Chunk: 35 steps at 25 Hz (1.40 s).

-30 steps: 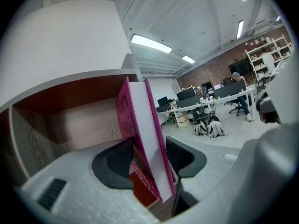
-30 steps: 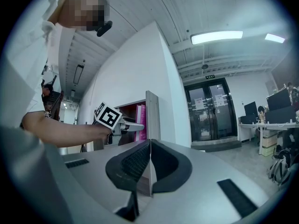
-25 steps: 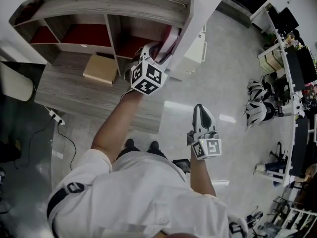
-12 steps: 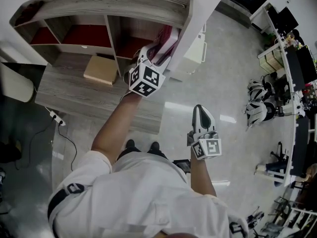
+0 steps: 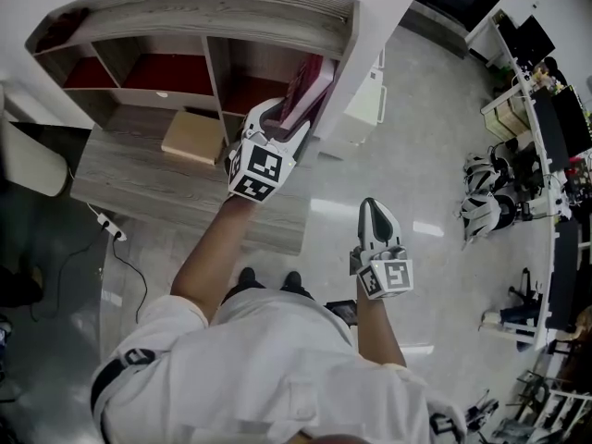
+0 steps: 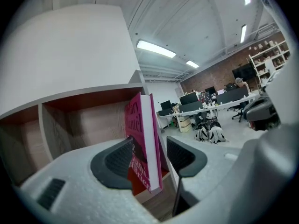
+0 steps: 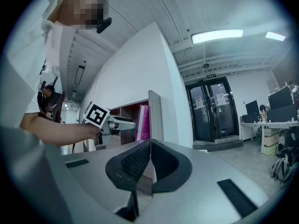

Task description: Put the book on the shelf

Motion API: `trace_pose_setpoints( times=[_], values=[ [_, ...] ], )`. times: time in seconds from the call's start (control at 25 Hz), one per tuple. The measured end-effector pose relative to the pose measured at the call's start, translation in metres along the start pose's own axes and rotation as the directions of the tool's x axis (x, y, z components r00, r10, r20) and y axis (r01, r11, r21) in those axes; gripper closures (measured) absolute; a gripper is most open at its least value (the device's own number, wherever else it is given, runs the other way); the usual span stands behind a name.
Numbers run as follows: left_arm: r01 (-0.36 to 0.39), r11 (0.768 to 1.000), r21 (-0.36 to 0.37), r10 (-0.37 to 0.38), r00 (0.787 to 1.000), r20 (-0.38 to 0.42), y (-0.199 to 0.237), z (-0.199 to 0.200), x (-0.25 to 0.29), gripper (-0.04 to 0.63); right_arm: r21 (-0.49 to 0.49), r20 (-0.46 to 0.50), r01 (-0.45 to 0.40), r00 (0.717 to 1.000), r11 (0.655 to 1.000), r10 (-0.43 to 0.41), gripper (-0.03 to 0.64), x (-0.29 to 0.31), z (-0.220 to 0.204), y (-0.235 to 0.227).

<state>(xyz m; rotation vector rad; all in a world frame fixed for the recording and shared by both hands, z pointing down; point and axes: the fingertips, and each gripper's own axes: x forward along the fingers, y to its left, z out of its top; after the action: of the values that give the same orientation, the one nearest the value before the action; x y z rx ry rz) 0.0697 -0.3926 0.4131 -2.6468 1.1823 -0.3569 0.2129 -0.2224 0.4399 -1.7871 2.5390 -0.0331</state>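
A pink book stands upright in the right-hand compartment of the grey wooden shelf, against its right wall. My left gripper is open just in front of it. In the left gripper view the book shows between the spread jaws of that gripper, with a gap at the right pad. My right gripper hangs shut and empty over the floor, well back from the shelf. From the right gripper view I see the book and the left gripper.
A flat cardboard box lies on the wooden counter below the shelf's compartments. A power strip and cable lie on the floor at left. Backpacks and office desks stand far right. Glass doors are behind.
The left gripper has drawn back and down from the shelf, and the book now stands more upright inside the compartment. The right gripper has not moved.
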Motion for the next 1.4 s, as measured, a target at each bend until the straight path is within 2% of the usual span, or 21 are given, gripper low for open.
trace_pose_setpoints(
  times=[0.36, 0.52, 0.68, 1.08, 1.28, 1.4],
  values=[
    [0.032, 0.996, -0.083, -0.027, 0.998, 0.064, -0.017, 0.016, -0.06, 0.388, -0.023, 0.032, -0.036, 0.999, 0.999, 0.036, 0.601, -0.005, 0.012, 0.017],
    [0.047, 0.99, -0.133, -0.033, 0.994, 0.104, -0.028, 0.022, -0.088, 0.446, -0.015, 0.055, -0.039, 0.998, 0.999, 0.04, 0.601, -0.006, 0.017, 0.019],
    [0.041, 0.983, -0.181, -0.02, 0.993, 0.114, -0.035, 0.025, -0.114, 0.465, -0.019, 0.075, -0.042, 0.996, 0.999, 0.044, 0.601, -0.011, 0.029, 0.021],
    [0.017, 0.972, -0.235, 0.011, 0.993, 0.118, -0.055, 0.007, -0.166, 0.54, -0.033, 0.079, -0.072, 0.994, 0.997, 0.074, 0.601, -0.033, 0.037, 0.031],
    [-0.008, 0.948, -0.317, 0.052, 0.99, 0.131, -0.06, -0.008, -0.191, 0.555, -0.026, 0.077, -0.095, 0.992, 0.995, 0.096, 0.601, -0.041, 0.039, 0.043],
    [-0.014, 0.941, -0.338, 0.062, 0.989, 0.132, -0.066, -0.015, -0.203, 0.558, -0.03, 0.067, -0.124, 0.99, 0.992, 0.125, 0.601, -0.047, 0.037, 0.052]
  ],
)
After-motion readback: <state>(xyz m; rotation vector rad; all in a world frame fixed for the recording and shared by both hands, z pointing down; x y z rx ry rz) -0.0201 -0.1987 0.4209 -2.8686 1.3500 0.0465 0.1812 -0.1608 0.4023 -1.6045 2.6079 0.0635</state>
